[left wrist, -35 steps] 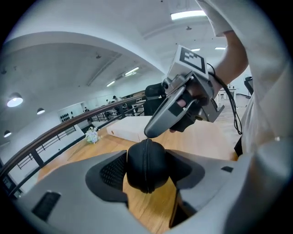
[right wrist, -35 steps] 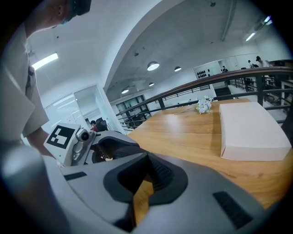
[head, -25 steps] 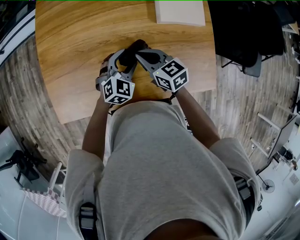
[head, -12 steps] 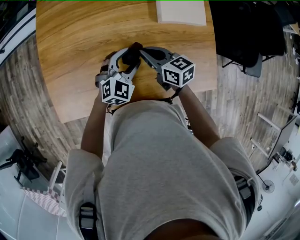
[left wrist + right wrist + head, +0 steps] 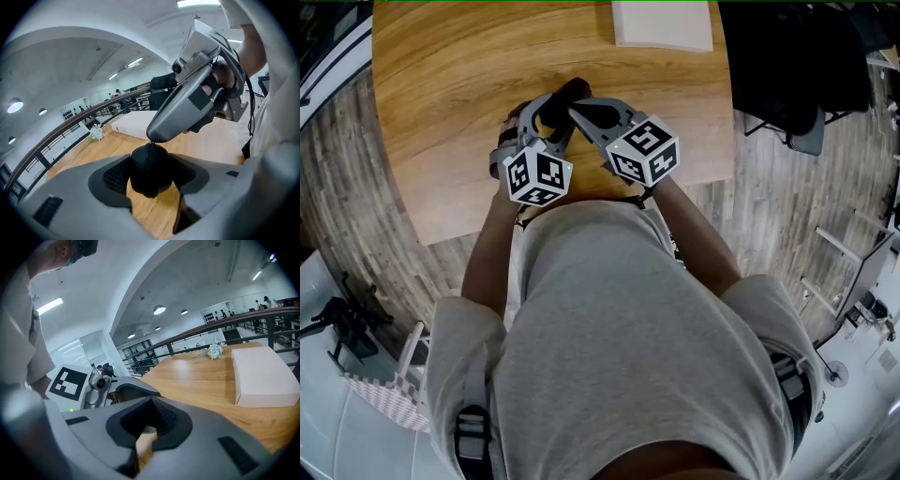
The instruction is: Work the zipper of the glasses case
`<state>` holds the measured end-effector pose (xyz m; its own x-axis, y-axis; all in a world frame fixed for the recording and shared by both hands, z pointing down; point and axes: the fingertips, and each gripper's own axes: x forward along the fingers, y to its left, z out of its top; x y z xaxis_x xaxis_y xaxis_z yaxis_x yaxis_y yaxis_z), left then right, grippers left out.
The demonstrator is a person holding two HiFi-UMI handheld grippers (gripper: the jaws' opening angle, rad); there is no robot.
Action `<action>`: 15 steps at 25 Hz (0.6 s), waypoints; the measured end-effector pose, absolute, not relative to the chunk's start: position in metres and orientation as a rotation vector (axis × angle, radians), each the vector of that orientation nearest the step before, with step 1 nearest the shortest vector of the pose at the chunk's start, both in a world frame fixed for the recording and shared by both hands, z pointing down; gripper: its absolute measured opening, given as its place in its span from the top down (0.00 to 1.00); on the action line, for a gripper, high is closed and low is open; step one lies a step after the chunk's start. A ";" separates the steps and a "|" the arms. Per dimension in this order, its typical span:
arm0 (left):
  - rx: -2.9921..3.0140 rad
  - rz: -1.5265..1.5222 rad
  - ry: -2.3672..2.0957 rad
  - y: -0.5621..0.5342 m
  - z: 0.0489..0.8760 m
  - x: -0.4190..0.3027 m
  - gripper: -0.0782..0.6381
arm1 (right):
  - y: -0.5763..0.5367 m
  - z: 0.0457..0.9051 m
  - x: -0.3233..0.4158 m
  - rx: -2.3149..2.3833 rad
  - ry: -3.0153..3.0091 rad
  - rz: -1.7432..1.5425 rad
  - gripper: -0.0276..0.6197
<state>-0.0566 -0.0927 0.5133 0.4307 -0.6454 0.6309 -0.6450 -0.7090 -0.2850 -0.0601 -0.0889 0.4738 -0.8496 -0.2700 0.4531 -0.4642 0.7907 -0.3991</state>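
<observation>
The black glasses case (image 5: pixel 564 99) is held above the wooden table (image 5: pixel 441 84), clamped between the pads of my left gripper (image 5: pixel 549 111). In the left gripper view the rounded end of the case (image 5: pixel 149 171) fills the gap between the jaws, its zipper seam running up the middle. My right gripper (image 5: pixel 577 106) comes in from the right. Its shut tips (image 5: pixel 150 139) meet the top of the seam and pinch the small zipper pull. In the right gripper view the jaws (image 5: pixel 151 405) are together and the pull is hidden.
A flat white box (image 5: pixel 661 25) lies at the table's far edge, also in the right gripper view as the white box (image 5: pixel 262 376). A small bunch of flowers (image 5: pixel 214 350) sits beyond it. Black chairs (image 5: pixel 787 66) stand to the right of the table.
Half a second ago the right gripper had swung a little to the right; it is now back near where it was. The left gripper keeps its hold on the case.
</observation>
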 end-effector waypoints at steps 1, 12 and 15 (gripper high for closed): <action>-2.656 -1.173 1.198 -0.093 0.513 -0.057 0.51 | -0.088 0.473 -0.061 0.553 -2.611 0.729 0.92; -2.655 -0.829 1.129 -0.086 0.482 -0.053 0.51 | -0.096 0.445 -0.047 0.360 -2.764 1.275 0.92; -2.676 -0.776 1.090 -0.083 0.481 -0.049 0.51 | -0.095 0.441 -0.041 0.300 -2.780 1.365 0.92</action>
